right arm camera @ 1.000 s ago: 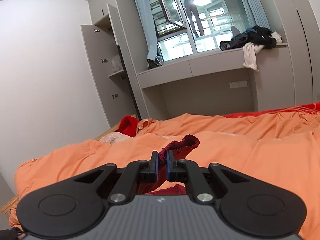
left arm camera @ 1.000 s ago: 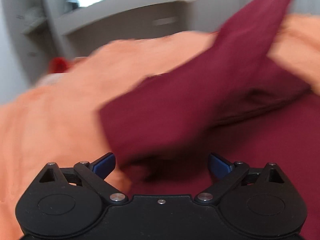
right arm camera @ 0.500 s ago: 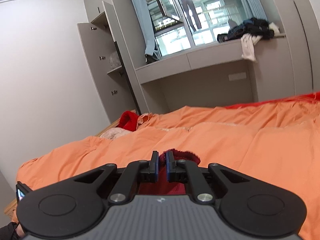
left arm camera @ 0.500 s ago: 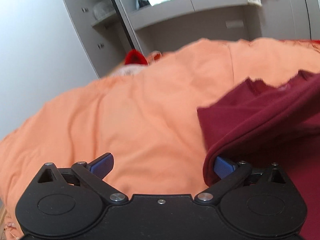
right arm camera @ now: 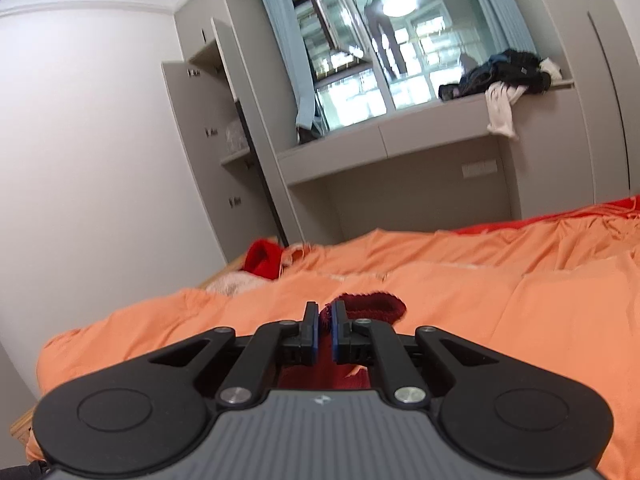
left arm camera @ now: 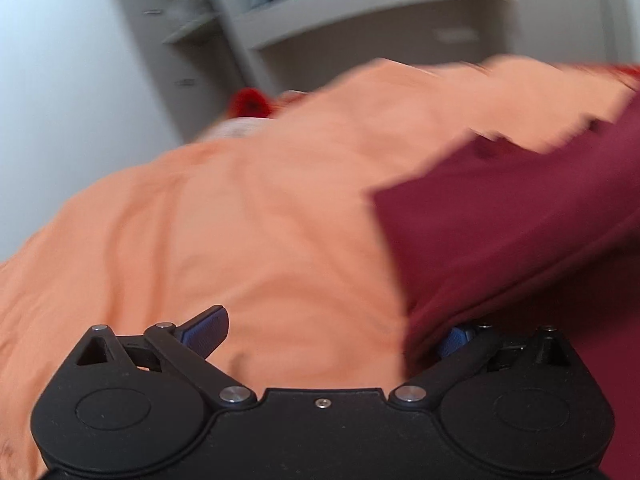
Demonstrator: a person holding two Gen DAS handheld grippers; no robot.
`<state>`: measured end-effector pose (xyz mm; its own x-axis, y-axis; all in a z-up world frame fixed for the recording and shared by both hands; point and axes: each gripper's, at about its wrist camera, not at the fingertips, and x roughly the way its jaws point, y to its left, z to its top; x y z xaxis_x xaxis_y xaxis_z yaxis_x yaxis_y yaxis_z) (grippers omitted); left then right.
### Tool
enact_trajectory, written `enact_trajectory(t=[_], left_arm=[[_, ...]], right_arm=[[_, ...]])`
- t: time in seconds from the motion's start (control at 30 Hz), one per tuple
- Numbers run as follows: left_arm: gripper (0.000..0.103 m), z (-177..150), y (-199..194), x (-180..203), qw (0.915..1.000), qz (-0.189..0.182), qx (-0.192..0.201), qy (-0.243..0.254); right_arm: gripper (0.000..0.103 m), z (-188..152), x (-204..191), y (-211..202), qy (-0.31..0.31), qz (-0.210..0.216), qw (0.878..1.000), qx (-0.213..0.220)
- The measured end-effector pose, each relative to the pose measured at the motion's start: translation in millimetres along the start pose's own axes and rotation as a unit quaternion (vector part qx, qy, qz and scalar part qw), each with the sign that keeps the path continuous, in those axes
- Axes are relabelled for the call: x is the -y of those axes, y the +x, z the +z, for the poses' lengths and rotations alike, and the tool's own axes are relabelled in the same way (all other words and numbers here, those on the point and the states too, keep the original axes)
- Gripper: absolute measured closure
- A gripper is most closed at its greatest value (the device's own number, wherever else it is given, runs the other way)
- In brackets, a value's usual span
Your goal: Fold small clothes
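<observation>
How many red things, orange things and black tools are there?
Dark red: 1, the maroon garment
Bright red: 1, the red cloth by the wardrobe
Orange: 1, the orange duvet
Black: 2, the left tool and the right tool
Total: 5

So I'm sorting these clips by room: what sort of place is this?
Most likely a bedroom. The maroon garment lies on a bed under an orange duvet, with a built-in wardrobe and a window ledge piled with clothes behind.
</observation>
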<state>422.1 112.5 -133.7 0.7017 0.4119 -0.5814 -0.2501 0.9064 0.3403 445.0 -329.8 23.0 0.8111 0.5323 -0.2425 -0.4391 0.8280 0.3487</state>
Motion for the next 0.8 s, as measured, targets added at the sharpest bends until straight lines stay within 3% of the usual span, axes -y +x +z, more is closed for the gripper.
enact_trajectory(t=[0.1,0.2,0.27,0.33,0.37,0.43,0.53,0.6,0.73,0.8], left_arm=[[0.0,-1.5,-4.5,-7.8,0.9995,0.014,0.013,-0.026],[0.001,-6.5,8.2,-3.9,0.9994,0.004,-0.035,0.001],[0.001,-9.8,5.5,0.0,0.9993,0.007,-0.033,0.013],[0.001,-10.4,3.6,1.2,0.9992,0.009,-0.032,0.022],[0.001,-11.4,3.8,1.2,0.9991,0.008,-0.033,0.023],[0.001,-13.1,6.5,1.6,0.9989,0.007,-0.037,0.026],[0.001,-11.1,10.2,1.5,0.9989,0.004,-0.04,0.022],[0.001,-10.1,10.4,1.0,0.9989,0.004,-0.041,0.022],[0.001,-10.9,10.1,-0.6,0.9989,0.0,-0.041,0.02],[0.001,-11.5,10.7,-2.5,0.9989,-0.005,-0.043,0.016]], right_arm=[[0.097,-42.3,20.3,-10.9,0.01,-0.017,0.999,-0.04],[0.096,-93.6,46.4,-5.5,0.043,-0.04,0.992,-0.111],[0.094,-120.7,59.8,0.3,0.052,-0.048,0.984,-0.166],[0.077,-135.1,68.8,-5.9,0.06,-0.056,0.982,-0.17],[0.073,-136.0,73.1,-11.2,0.072,-0.048,0.983,-0.163],[0.056,-127.5,77.9,-19.2,0.093,-0.037,0.984,-0.147],[0.051,-101.5,87.1,-20.8,0.109,-0.029,0.988,-0.108],[0.045,-89.0,103.1,-3.6,0.15,-0.009,0.981,-0.12],[0.046,-93.0,128.5,38.7,0.199,-0.005,0.965,-0.17],[0.056,-100.4,132.5,52.9,0.212,-0.001,0.959,-0.189]])
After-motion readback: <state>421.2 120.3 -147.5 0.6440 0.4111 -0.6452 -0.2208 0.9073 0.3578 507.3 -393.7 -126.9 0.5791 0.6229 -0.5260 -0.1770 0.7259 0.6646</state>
